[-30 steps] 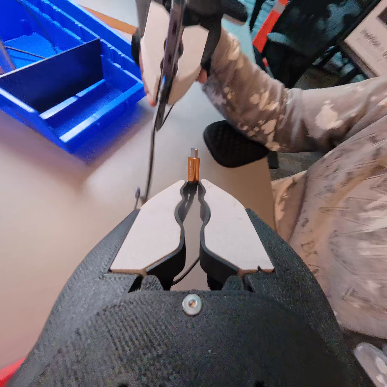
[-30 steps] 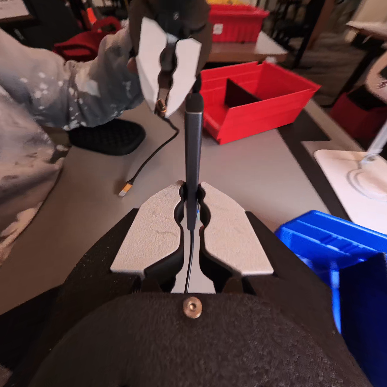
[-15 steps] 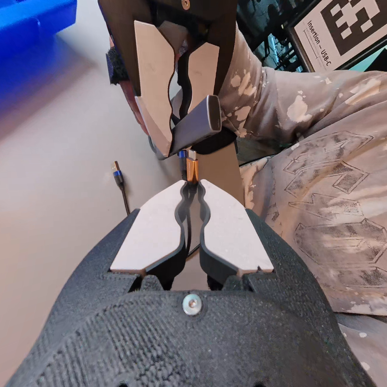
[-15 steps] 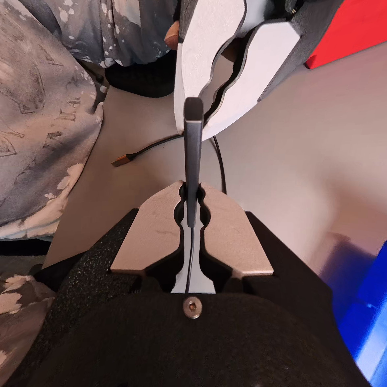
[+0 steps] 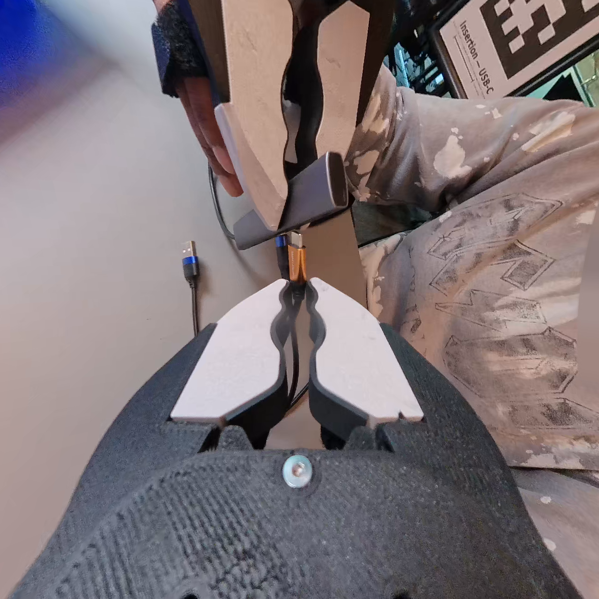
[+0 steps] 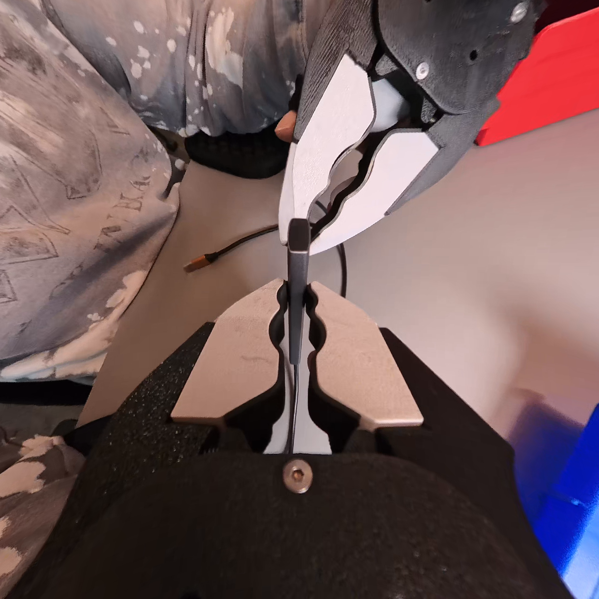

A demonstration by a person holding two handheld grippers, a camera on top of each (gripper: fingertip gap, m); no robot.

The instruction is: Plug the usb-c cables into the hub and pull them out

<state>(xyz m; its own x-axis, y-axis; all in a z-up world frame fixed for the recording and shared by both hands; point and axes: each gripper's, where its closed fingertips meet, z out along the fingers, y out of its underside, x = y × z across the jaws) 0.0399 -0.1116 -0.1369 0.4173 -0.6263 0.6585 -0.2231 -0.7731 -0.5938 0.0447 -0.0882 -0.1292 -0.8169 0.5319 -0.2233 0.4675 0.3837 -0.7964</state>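
The desk (image 5: 81,259) is pale and carries the loose ends of the cables. At its far side, in the right wrist view, a red bin (image 6: 551,81) shows, and a blurred blue bin (image 6: 577,486) is near the camera. A person in a speckled grey sweatshirt (image 5: 486,227) sits close behind the work.

The right claw (image 6: 296,285) is closed on the grey hub (image 6: 297,278) and holds it on edge, above the desk. The thin lead of the hub runs back between its fingers. In the left wrist view the same hub (image 5: 301,197) lies slanted, with its port side turned down to the left claw.

The left claw (image 5: 296,282) is closed narrow on the orange usb-c plug (image 5: 296,262). The metal tip of this plug is just below the edge of the hub, very near or touching. I cannot tell if it has entered a port. Beside it a blue plug (image 5: 281,241) meets the hub and seems already inserted, but its tip is hidden.

On the desk rest the other ends: a blue usb-a plug (image 5: 189,262) and an orange usb-a plug (image 6: 197,263), both free.

I judge the task is in its first half. One cable looks seated, the orange one is at the moment of insertion, and pulling both out is not yet done.
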